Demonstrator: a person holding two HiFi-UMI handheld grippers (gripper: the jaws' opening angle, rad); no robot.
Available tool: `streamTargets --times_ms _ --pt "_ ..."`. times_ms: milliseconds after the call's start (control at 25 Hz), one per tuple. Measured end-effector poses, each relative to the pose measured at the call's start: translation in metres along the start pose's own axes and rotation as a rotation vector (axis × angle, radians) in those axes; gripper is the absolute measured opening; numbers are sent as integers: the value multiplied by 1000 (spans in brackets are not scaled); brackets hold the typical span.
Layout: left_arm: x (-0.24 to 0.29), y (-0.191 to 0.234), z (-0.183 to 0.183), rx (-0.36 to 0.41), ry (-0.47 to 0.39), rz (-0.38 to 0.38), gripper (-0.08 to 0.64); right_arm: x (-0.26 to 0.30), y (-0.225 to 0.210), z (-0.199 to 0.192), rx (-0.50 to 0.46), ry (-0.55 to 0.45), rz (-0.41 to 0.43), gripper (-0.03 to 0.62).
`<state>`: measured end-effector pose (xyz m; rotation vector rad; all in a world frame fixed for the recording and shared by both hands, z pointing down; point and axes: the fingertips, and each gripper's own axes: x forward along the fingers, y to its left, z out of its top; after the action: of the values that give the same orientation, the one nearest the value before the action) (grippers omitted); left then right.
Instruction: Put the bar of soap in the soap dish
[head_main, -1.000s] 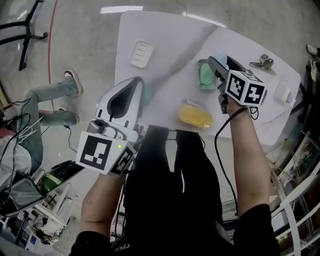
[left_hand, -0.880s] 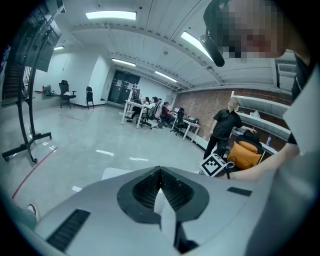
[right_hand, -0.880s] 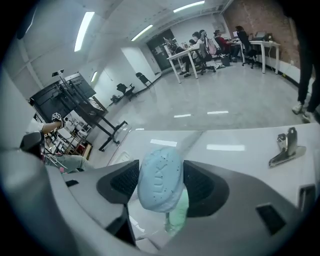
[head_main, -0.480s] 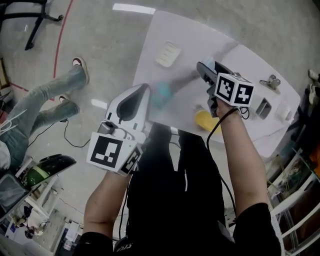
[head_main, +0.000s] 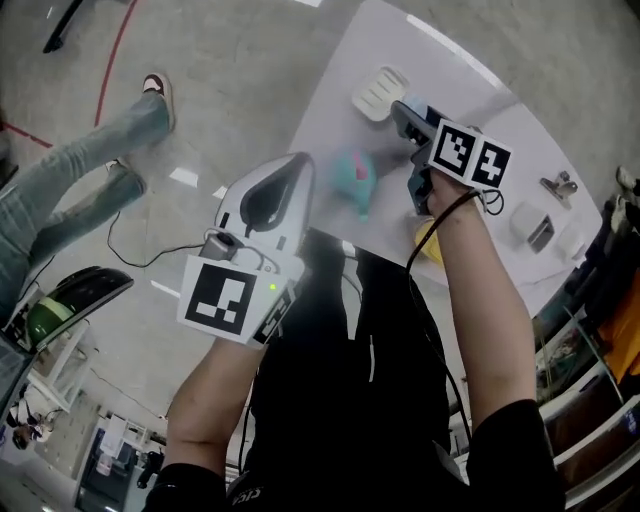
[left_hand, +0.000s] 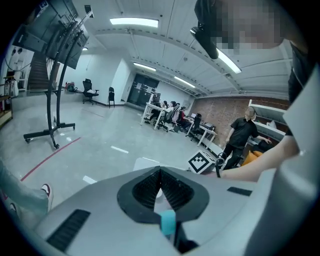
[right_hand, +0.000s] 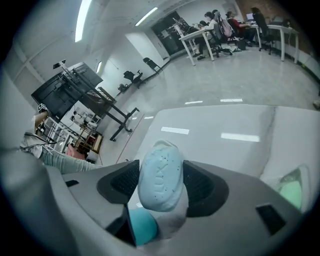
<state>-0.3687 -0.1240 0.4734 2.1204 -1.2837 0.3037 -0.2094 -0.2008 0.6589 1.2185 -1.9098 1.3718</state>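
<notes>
The right tool (head_main: 402, 112) has been carried forward across the table (head_main: 500, 110) and is now being held with the white soap dish (head_main: 380, 90) just beside its tip. That dish is being shown in the head view only. In the right gripper view the pale blue bar of soap (right_hand: 161, 172) is being pinched between the two pads, one end standing clear past them. The left tool (left_hand: 160, 176) is being held pressed together on nothing, well behind the right tool.
</notes>
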Motion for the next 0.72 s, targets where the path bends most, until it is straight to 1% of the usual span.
streamTargets --times_ms 120,240,360,480,600,720 --pt "2 6 -8 -21 6 3 10 19 1 2 20 17 -27 287" --pt "-2 14 -11 -38 9 16 11 30 -2 8 46 23 -95 287" --pt "-9 26 -12 -42 17 43 10 36 -3 17 41 16 -156 287" --pt "-16 42 -16 -40 23 77 9 45 -5 22 54 3 -166 288" --pt "-24 57 -19 -53 20 107 11 45 -1 23 64 15 -200 288" --pt "-26 66 -22 -69 16 123 10 45 2 21 90 20 -196 288"
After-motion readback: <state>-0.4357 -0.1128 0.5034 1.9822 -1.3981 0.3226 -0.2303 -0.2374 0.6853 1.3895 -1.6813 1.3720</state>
